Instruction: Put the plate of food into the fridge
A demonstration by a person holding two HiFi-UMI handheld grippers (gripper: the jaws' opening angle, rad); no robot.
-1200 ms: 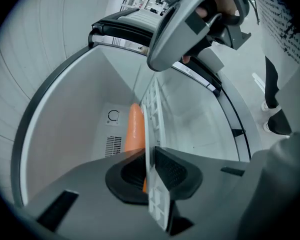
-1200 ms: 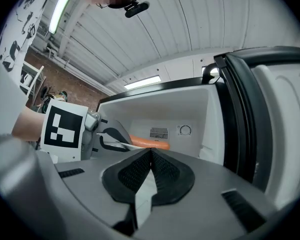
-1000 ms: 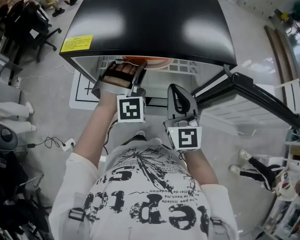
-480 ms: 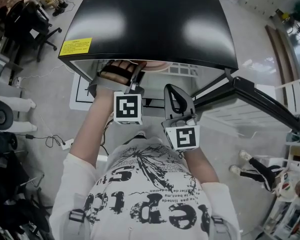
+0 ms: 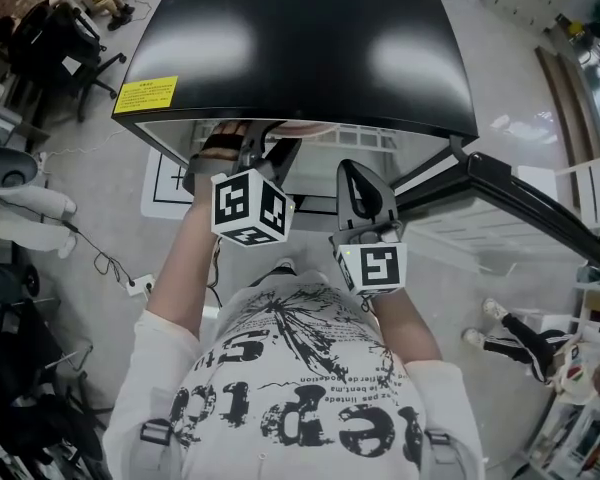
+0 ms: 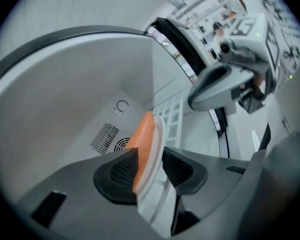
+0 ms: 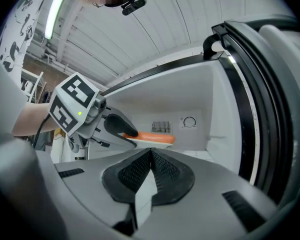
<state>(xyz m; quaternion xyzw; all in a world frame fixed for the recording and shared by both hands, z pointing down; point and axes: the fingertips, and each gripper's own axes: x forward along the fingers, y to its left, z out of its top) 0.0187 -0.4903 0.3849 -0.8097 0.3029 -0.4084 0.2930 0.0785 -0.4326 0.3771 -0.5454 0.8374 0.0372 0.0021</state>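
A white plate (image 6: 156, 143) with orange food (image 6: 142, 131) stands inside the open fridge (image 5: 290, 38), edge-on in the left gripper view. My left gripper (image 6: 149, 170) reaches into the fridge with its jaws opening; the plate's rim is still between them, with a gap showing at the right pad. From the right gripper view, the plate (image 7: 155, 139) lies level near the back wall, with the left gripper (image 7: 122, 130) at its near edge. My right gripper (image 5: 358, 193) hangs just outside the fridge opening, shut on nothing.
The fridge's black top covers most of the interior from above. Its door (image 5: 510, 193) stands swung open at the right. A white wire shelf (image 6: 174, 118) runs under the plate. Vent grilles (image 7: 161, 127) sit on the back wall. Cables and a power strip (image 5: 135, 286) lie on the floor at left.
My left gripper has rolled, so its marker cube now shows a corner. The plate's orange edge has slipped further under the fridge top. The right gripper has barely moved.
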